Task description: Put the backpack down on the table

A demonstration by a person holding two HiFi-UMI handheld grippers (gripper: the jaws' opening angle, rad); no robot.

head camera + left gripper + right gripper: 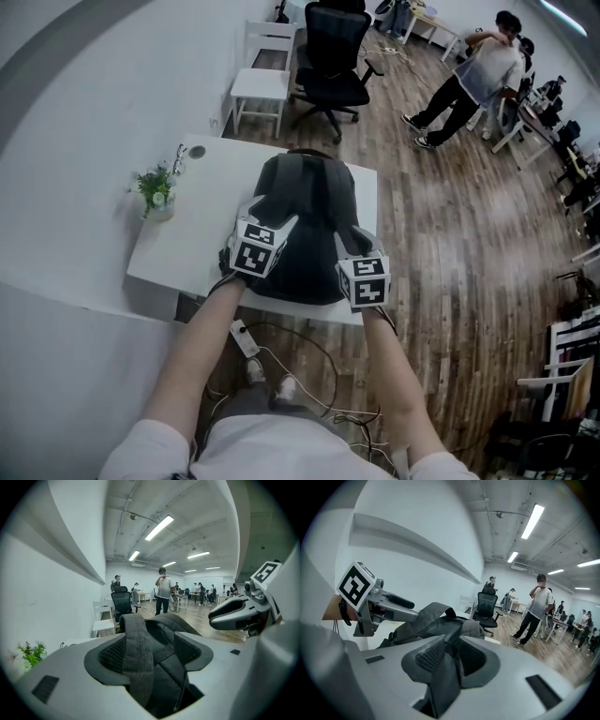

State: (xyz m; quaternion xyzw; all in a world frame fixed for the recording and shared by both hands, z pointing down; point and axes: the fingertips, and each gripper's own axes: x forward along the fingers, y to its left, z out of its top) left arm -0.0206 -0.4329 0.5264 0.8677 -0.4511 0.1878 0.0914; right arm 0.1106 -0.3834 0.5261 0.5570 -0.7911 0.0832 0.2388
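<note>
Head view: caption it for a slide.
Left gripper and right gripper reach onto a dark backpack resting on a white table.

The white table [192, 234] stands against the left wall. The dark grey backpack [305, 225] lies on its right half, reaching from the far edge to the near edge. A small potted plant [155, 192] sits at the left edge, and a cable [181, 157] lies at the far left corner. On the wooden floor [441, 244], a white power strip [246, 339] lies near the table's near edge; a white chair [262, 80] and a black office chair [333, 70] stand beyond the far side.
</note>
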